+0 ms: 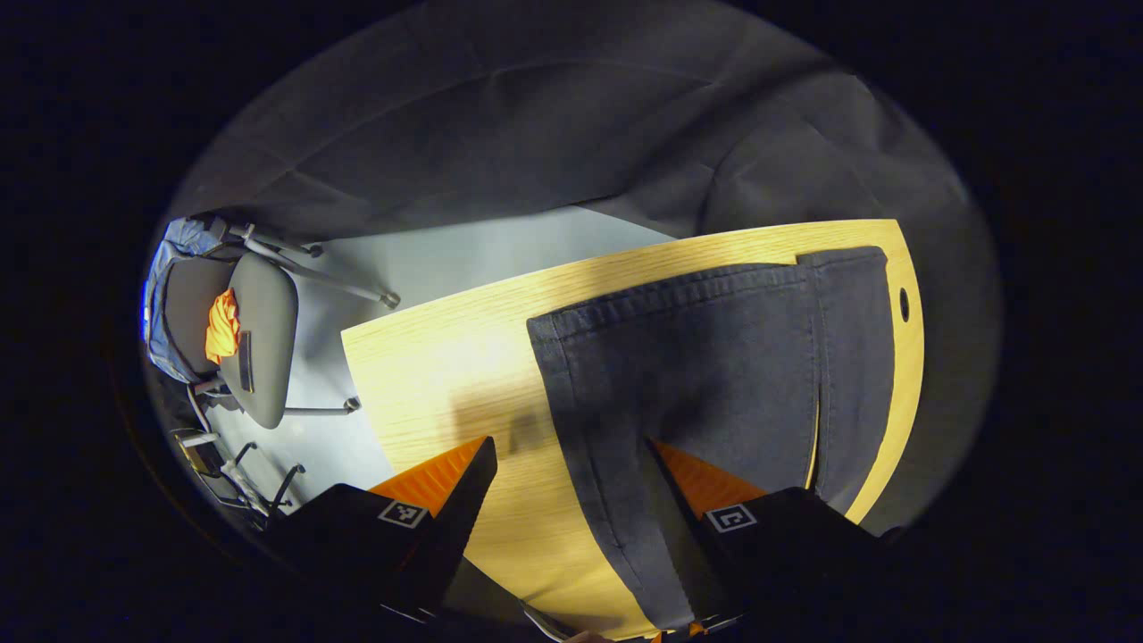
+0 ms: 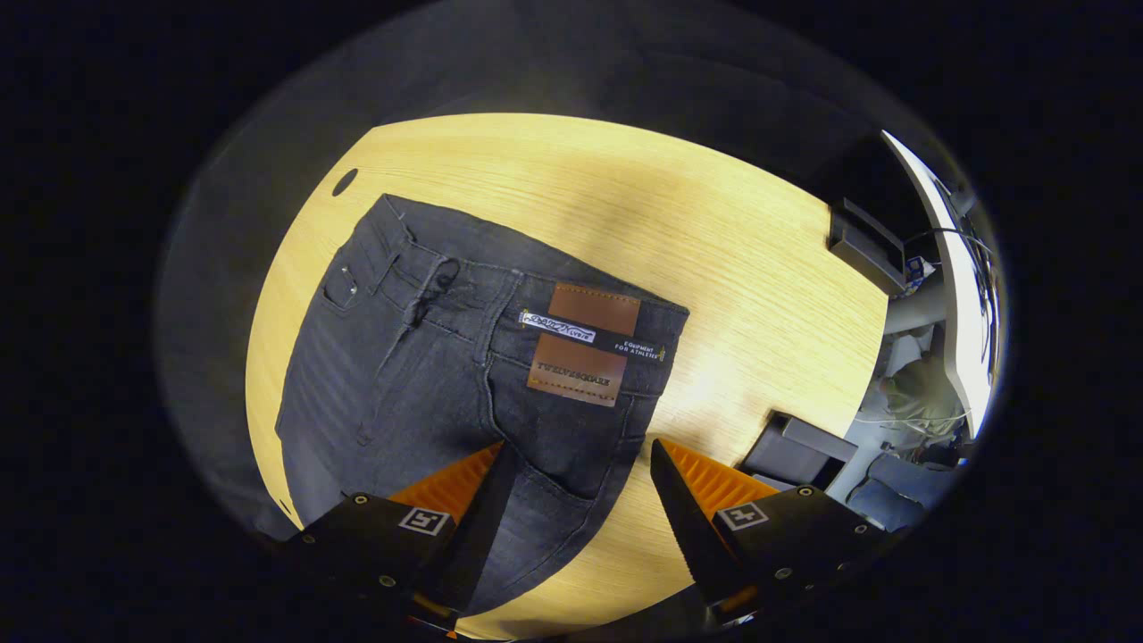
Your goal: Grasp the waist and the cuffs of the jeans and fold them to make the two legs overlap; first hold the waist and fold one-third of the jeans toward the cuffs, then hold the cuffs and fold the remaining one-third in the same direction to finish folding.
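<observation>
The dark jeans (image 2: 464, 357) lie flat on the wooden table (image 2: 714, 232), cuffs (image 1: 714, 295) near its edge. The left gripper (image 1: 571, 464) and right gripper (image 2: 576, 464) hover above them, fingers spread wide, holding nothing.

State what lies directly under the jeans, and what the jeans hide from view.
The jeans lie flat on a light wooden table, bare around them. One cuff overlaps the other leg. The tabletop beneath the denim, and anything under it, is covered and cannot be seen.
</observation>
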